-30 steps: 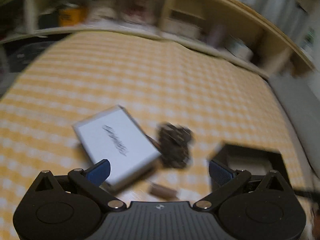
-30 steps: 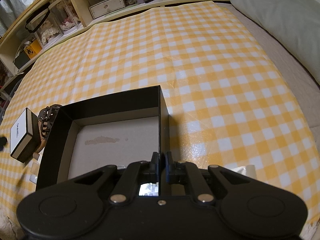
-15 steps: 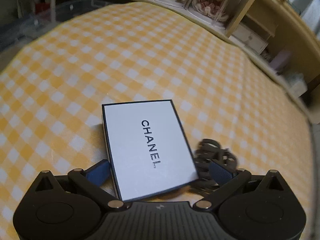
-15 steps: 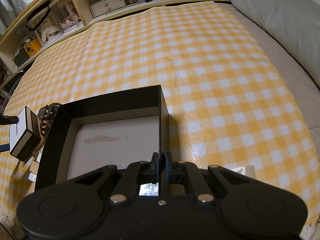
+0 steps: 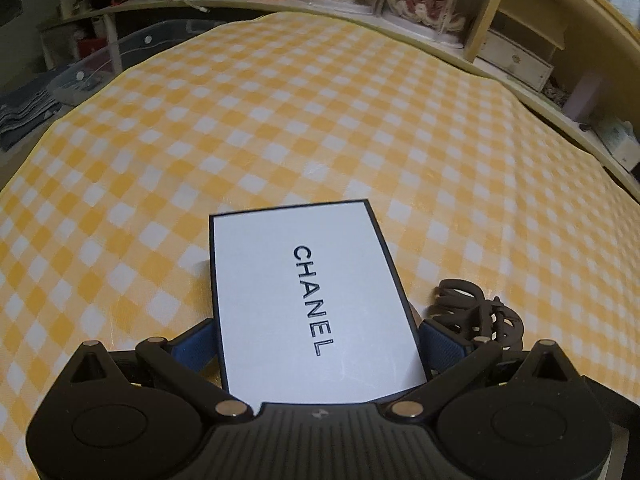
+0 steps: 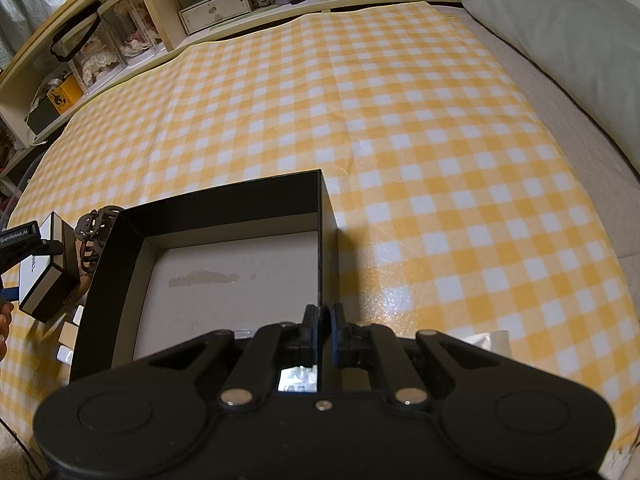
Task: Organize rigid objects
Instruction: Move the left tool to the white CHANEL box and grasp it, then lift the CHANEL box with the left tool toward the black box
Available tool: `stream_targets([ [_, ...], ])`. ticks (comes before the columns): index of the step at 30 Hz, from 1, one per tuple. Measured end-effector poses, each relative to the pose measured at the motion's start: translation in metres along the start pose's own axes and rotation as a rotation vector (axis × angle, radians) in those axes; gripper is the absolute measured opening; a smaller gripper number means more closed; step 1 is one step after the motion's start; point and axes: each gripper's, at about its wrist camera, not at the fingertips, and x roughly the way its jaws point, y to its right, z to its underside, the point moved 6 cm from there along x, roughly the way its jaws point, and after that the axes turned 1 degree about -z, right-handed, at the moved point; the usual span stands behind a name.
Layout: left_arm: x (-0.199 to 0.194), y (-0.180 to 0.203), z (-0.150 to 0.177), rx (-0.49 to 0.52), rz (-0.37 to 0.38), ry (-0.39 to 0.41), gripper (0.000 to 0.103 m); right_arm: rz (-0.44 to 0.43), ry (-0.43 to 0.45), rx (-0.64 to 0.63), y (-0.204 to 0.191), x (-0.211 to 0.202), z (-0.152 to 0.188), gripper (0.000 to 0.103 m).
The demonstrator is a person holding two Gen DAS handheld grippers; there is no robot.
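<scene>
**White box between spread left tongs; right tongs clamped on black box wall**

Left wrist view: Left gripper [image 5: 318,336] spread wide and released, one blue finger [image 5: 192,346] at each long side of the white box [image 5: 308,300]. Near end of the box sitting deep between the tongs, close to the gripper body, far end reaching out past the fingertips. Fingertips hidden under the edge of the box's top face, so contact with its sides not made out. Lying flat on the yellow checked cloth [image 5: 280,120], black-edged lid up, lettering running along its length. Just right of the box, a dark hair claw [image 5: 476,316], right beside the right-hand finger and partly behind it. Beyond the cloth, shelves [image 5: 520,20] with clear cases and drawers.

Right wrist view: Right gripper [image 6: 324,312] clenched tight on the right-hand wall of the black open box [image 6: 224,212], one finger inside, one outside, the wall pinched between them near its close end. Bare grey floor inside the black box, nothing lying in it. Off its left wall, the white box again [image 6: 44,280], outside the black box and near it, with a dark arm of the left gripper across its top. Hair claw [image 6: 94,232] between white box and black wall. A few small pale items [image 6: 68,336] by the near left corner, too small to tell. Grey pillow [image 6: 560,20] at far right.
</scene>
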Motion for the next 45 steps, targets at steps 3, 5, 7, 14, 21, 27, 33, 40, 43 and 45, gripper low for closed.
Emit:
stream_targets([
  [3, -0.001, -0.002, -0.003, 0.011, -0.007, -0.005, 0.101, 0.0, 0.0, 0.0, 0.0, 0.0, 0.0, 0.007],
  [5, -0.003, -0.003, -0.002, 0.022, -0.022, -0.01, 0.1, -0.001, 0.0, 0.0, 0.0, 0.0, 0.0, 0.007],
  [7, -0.007, -0.006, -0.001, 0.009, -0.012, -0.02, 0.1, -0.003, 0.0, 0.002, 0.001, 0.0, -0.001, 0.007],
  [14, -0.049, -0.008, -0.01, -0.057, 0.089, 0.059, 0.099, -0.004, 0.0, 0.004, 0.001, 0.001, 0.0, 0.007],
  [21, -0.08, 0.015, -0.006, -0.036, 0.245, 0.049, 0.035, -0.002, 0.001, 0.003, 0.001, 0.001, 0.0, 0.007],
  [27, -0.081, 0.016, 0.003, 0.018, 0.169, 0.076, 0.09, 0.0, -0.001, 0.002, 0.002, 0.002, 0.0, 0.007],
  [33, -0.074, 0.037, 0.014, 0.344, 0.127, 0.107, 0.097, 0.001, -0.001, 0.002, 0.002, 0.003, 0.0, 0.007],
  [40, -0.046, 0.049, 0.03, 0.669, 0.152, 0.052, 0.101, 0.0, -0.002, 0.002, 0.001, 0.003, 0.001, 0.007],
  [43, -0.035, 0.042, 0.025, 0.661, 0.213, 0.013, 0.103, -0.002, -0.003, 0.004, 0.0, 0.002, 0.001, 0.007],
  [45, -0.029, 0.04, 0.023, 0.655, 0.252, -0.006, 0.103, -0.001, -0.004, 0.003, -0.001, 0.002, 0.001, 0.007],
])
